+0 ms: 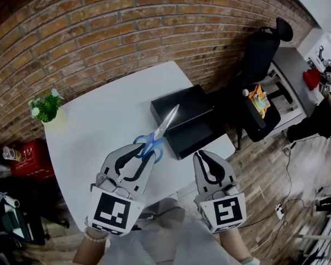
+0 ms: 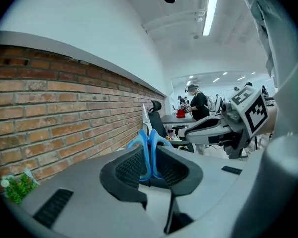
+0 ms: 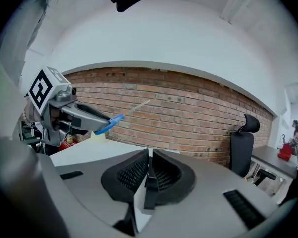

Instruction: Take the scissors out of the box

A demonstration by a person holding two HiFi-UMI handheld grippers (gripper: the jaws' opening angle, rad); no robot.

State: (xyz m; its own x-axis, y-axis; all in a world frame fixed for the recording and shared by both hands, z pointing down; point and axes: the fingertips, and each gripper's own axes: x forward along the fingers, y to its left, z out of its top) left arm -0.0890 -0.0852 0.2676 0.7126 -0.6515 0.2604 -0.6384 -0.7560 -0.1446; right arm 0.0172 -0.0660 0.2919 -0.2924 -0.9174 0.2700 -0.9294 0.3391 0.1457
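Blue-handled scissors (image 1: 166,123) hang in the air above the white table (image 1: 99,120), blades pointing up and away toward the brick wall. My left gripper (image 1: 145,149) is shut on their handles; in the left gripper view the blue loops (image 2: 141,142) stand upright, pinched between the black pads. The black box (image 1: 194,132) lies open on the table's right side, just beyond the scissors. My right gripper (image 1: 205,160) hovers beside the left one near the table's front edge, shut with nothing in it (image 3: 149,166). From the right gripper view the left gripper (image 3: 64,112) holds the scissors (image 3: 111,123) out to the left.
A small potted plant (image 1: 46,106) stands at the table's far left corner. A black office chair (image 1: 262,54) with a bag on it is to the right of the table. A red box (image 1: 33,159) sits on the floor at left. A person (image 2: 196,103) stands in the distance.
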